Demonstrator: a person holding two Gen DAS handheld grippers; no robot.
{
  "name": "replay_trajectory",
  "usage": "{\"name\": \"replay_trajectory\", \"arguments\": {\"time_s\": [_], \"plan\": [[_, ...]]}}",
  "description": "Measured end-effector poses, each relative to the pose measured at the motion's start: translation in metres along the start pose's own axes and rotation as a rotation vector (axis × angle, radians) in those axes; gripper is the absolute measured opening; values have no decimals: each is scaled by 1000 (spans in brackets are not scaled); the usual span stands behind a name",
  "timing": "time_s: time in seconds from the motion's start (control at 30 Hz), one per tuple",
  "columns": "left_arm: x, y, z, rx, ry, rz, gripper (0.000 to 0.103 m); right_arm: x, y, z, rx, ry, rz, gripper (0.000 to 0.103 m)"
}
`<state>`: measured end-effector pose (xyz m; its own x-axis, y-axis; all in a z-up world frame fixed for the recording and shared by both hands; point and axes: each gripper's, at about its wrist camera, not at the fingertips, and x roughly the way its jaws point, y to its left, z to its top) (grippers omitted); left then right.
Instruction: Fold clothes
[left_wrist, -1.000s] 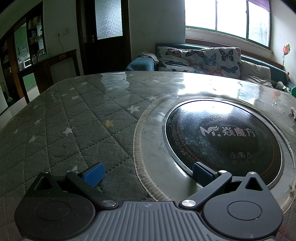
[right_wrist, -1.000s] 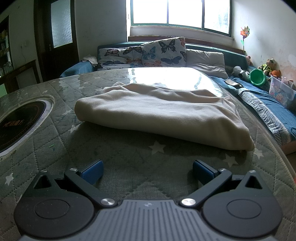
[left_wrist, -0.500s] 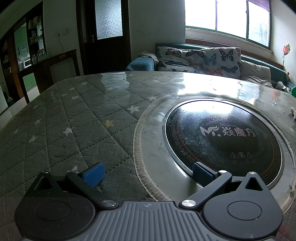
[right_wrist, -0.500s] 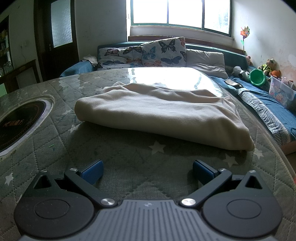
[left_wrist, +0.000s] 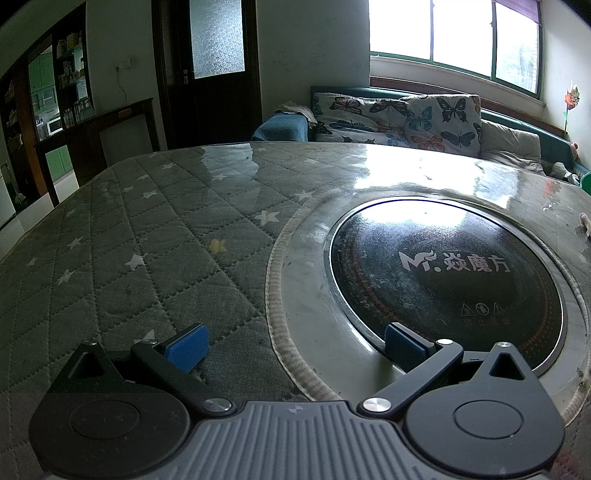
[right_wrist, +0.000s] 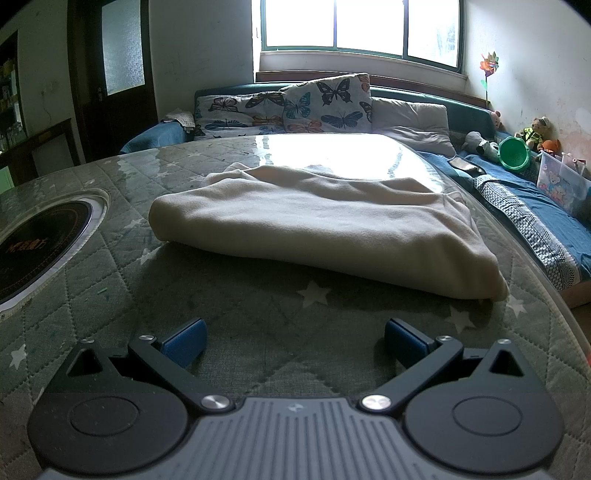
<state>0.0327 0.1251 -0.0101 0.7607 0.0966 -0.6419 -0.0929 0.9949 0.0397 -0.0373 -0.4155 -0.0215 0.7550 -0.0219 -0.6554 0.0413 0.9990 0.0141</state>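
A cream garment (right_wrist: 325, 225) lies folded into a thick flat bundle on the quilted green star-patterned table cover (right_wrist: 258, 306), in the right wrist view. My right gripper (right_wrist: 293, 341) rests open on the cover just in front of the bundle, blue pads wide apart, nothing between them. In the left wrist view my left gripper (left_wrist: 295, 347) is open too, low over the cover beside a round black induction hob (left_wrist: 447, 280). Only a small pale edge, perhaps of the garment (left_wrist: 585, 225), shows at that view's far right.
The hob sits in a round cut-out of the cover, also seen at the left as the hob (right_wrist: 40, 240). Behind the table runs a sofa with butterfly cushions (right_wrist: 288, 107). A blue bed with toys and a green bucket (right_wrist: 513, 153) lies to the right. A dark door (left_wrist: 214, 70) stands at the back.
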Motion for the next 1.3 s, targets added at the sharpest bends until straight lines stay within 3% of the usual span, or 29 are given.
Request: {"name": "replay_trajectory", "arguments": {"time_s": [0.63,0.9,1.3], "plan": [[-2,-31,5,35,31,4,103,-1,-2,-1,0,1,0,103],[-13,-45,7,5,52,-44,103,-1,-1,0,-1,1,-1,103],[-36,-88,9,44,46,-70,103,-1,-1,0,-1,1,-1,103]]}}
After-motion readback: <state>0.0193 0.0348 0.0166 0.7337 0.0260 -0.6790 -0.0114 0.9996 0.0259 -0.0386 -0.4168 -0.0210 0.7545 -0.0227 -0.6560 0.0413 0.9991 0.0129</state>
